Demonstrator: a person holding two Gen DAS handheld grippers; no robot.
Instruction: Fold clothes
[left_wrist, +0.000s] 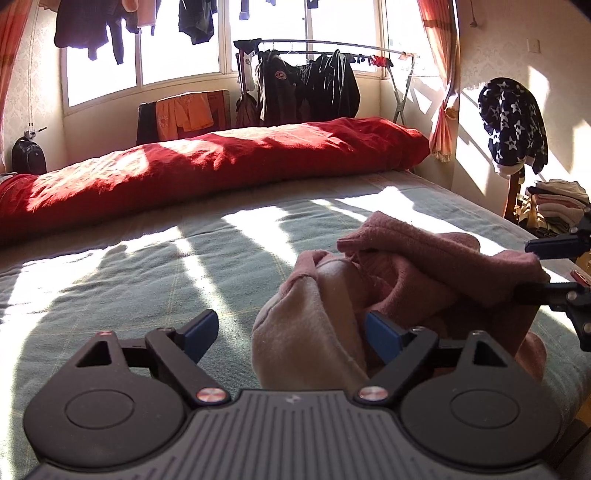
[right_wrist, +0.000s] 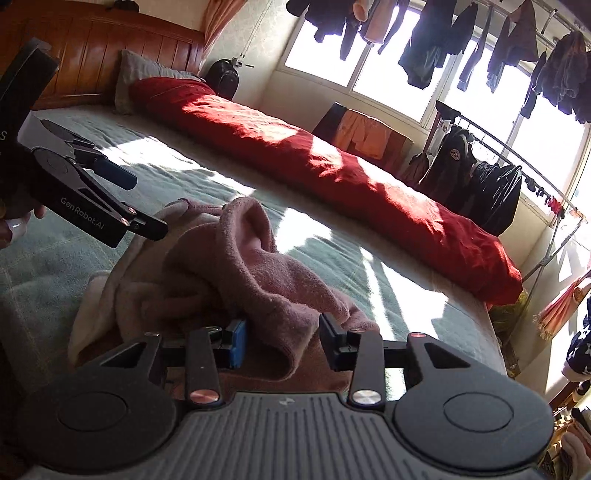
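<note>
A crumpled pink fleece garment (left_wrist: 406, 266) with a paler lining lies on the grey-green bed sheet (left_wrist: 147, 258). My left gripper (left_wrist: 291, 332) stands open over the garment's near left part. Its right finger touches the cloth and its left finger hangs over bare sheet. From the right wrist view the left gripper (right_wrist: 144, 201) hovers open above the garment's far end. My right gripper (right_wrist: 282, 343) has a thick fold of the garment (right_wrist: 258, 280) filling the gap between its pads. It enters the left wrist view from the right edge (left_wrist: 524, 268), holding a corner of the cloth.
A long red quilt (left_wrist: 221, 166) lies along the bed's far side under the window. Behind it stands a drying rack (left_wrist: 332, 88) with dark clothes. A stack of folded clothes (left_wrist: 561, 203) sits beside the bed at right, below a star-patterned garment (left_wrist: 513, 122). A wooden headboard (right_wrist: 110, 40) is there too.
</note>
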